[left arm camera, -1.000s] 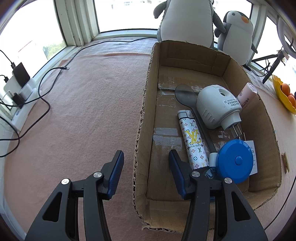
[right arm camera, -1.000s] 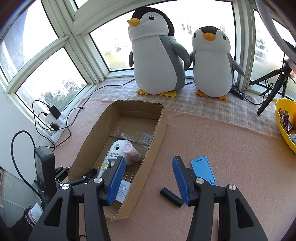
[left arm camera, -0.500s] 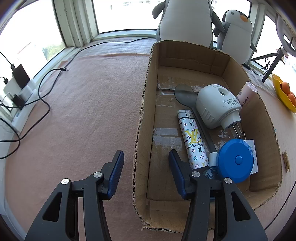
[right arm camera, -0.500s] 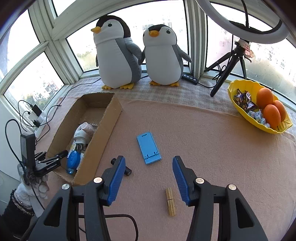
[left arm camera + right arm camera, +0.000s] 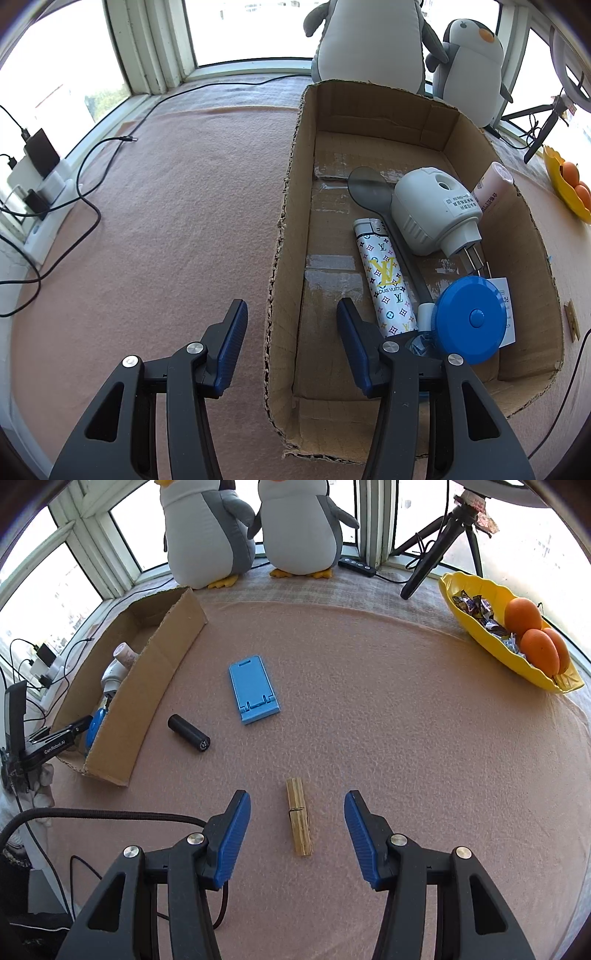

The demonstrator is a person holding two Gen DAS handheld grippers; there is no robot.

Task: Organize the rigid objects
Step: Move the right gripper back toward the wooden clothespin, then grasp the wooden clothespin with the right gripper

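In the left wrist view we see our left gripper (image 5: 291, 325) at the lower middle of the frame, its blue pads standing apart astride the near left wall of the cardboard box (image 5: 284, 236), one pad outside on the pink cloth (image 5: 177, 221), the other inside; neither presses the wall, and nothing is gripped. Inside the box, toward the right of the frame, lie a patterned lighter (image 5: 384, 273), a grey spoon (image 5: 369, 188), a white plug-in device (image 5: 428, 210), a pink tube (image 5: 491, 184) against the right wall and a blue round tape measure (image 5: 469, 317) at the near end.

In the right wrist view our right gripper (image 5: 297, 830) sits at the lower middle, jaws wide and empty, with a wooden clothespin (image 5: 299, 816) lying flat on the cloth between the pads, touching neither. Further up, left of centre, we see a blue phone stand (image 5: 253, 688) and, to its lower left, a black cylinder (image 5: 189, 733) just beside the box's right wall. A yellow bowl (image 5: 476, 627) with oranges (image 5: 535, 646) sits at the upper right, and two plush penguins (image 5: 210, 531) stand along the top.
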